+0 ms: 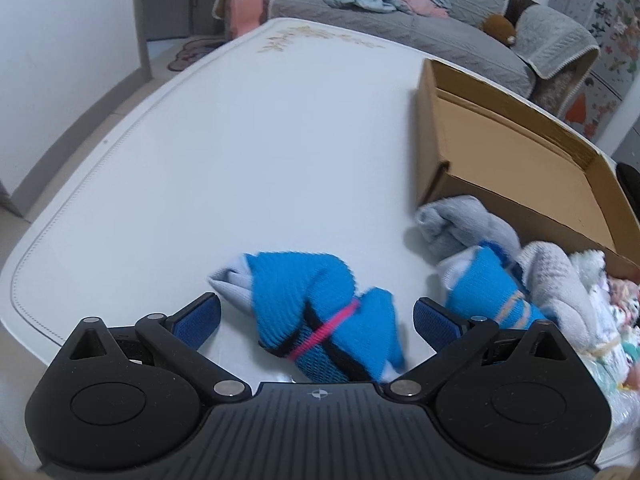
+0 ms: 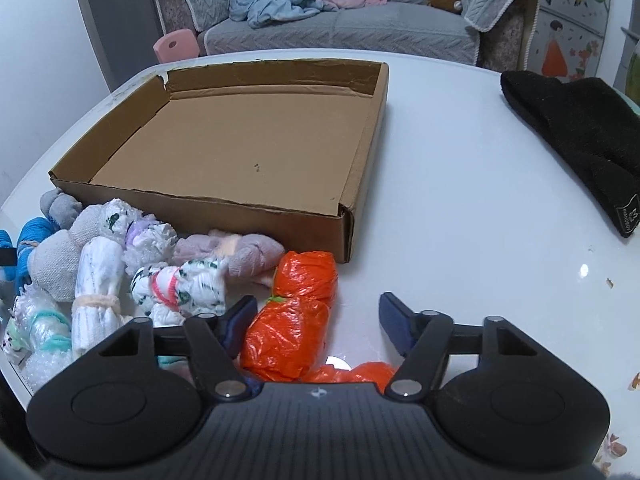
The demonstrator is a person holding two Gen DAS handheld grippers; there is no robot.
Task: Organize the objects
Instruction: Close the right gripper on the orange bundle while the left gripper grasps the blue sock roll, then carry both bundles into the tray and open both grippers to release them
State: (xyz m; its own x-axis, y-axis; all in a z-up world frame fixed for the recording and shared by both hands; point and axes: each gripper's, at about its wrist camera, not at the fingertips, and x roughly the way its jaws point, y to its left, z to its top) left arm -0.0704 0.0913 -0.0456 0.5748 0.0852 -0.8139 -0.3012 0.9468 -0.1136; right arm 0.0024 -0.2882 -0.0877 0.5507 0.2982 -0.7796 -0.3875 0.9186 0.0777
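A blue rolled sock bundle (image 1: 320, 304) tied with a pink band lies on the white table (image 1: 240, 160) between the wide-apart fingers of my left gripper (image 1: 318, 316), which is open; neither pad touches it. In the right wrist view an orange plastic-wrapped bundle (image 2: 296, 312) lies between the fingers of my right gripper (image 2: 318, 324). The left finger (image 2: 240, 320) is against it and the right finger stands clear, so that gripper is open. A shallow, empty cardboard box (image 2: 200, 200) sits just beyond.
A pile of rolled socks and wrapped bundles (image 2: 100, 272) lies along the box's near wall, with a second blue bundle (image 1: 484, 280) and a grey sock (image 1: 460, 228). A black knitted hat (image 2: 580, 136) lies at the right. A sofa stands behind the table.
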